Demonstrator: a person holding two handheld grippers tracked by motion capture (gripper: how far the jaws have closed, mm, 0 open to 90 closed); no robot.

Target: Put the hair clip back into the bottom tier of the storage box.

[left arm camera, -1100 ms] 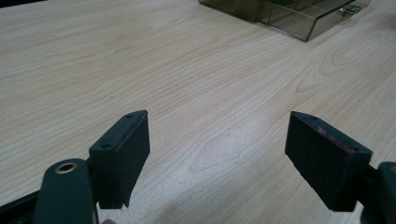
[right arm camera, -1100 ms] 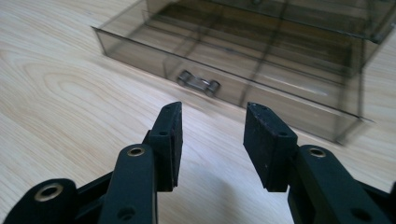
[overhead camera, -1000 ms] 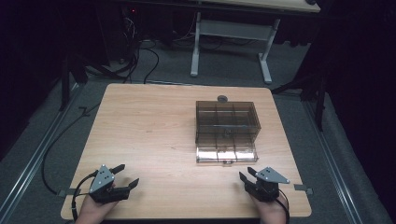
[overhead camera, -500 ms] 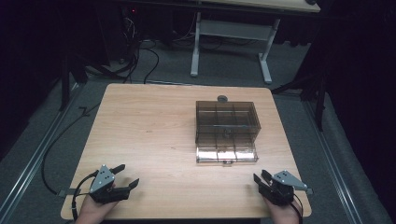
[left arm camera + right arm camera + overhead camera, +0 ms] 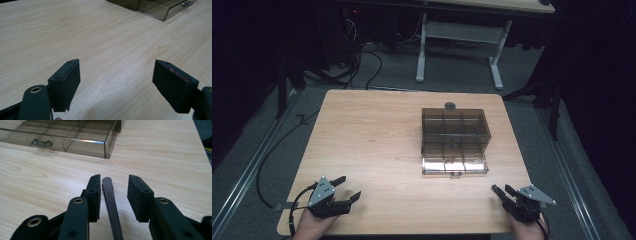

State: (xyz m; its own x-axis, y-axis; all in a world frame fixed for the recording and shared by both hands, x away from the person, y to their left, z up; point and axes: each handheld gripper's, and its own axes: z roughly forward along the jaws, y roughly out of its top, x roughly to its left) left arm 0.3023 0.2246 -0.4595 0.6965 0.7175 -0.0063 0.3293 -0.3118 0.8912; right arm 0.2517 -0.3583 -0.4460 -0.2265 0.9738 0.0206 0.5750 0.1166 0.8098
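High view
Table (image 5: 372, 145): light wood, on a grey floor.
Box (image 5: 454, 141): clear smoky plastic with inner dividers, on the right half of the table; its front part lies open toward the near edge.
Knob (image 5: 450, 105): small round dark piece on the table just behind the box.
Left gripper (image 5: 346, 189): at the near left corner, held by a hand, jaws spread, holding nothing, well apart from the box.
Right gripper (image 5: 501, 191): at the near right corner, held by a hand, pointing up and left toward the box, near its front right corner but not touching.

Left gripper view
Left gripper (image 5: 116, 75): two black jaws wide apart over bare wood, nothing between them.
Box (image 5: 152, 6): at the top right, far off, a small clear handle on its front.

Right gripper view
Right gripper (image 5: 113, 186): jaws partly spread, not pressed together.
Strip (image 5: 110, 202): thin dark flat piece between the jaws, closer to the left one; whether it touches a jaw, I cannot tell.
Box (image 5: 75, 137): just ahead, its open front tray with compartments and a clear handle at the upper left; its corner lies near the jaw tips.
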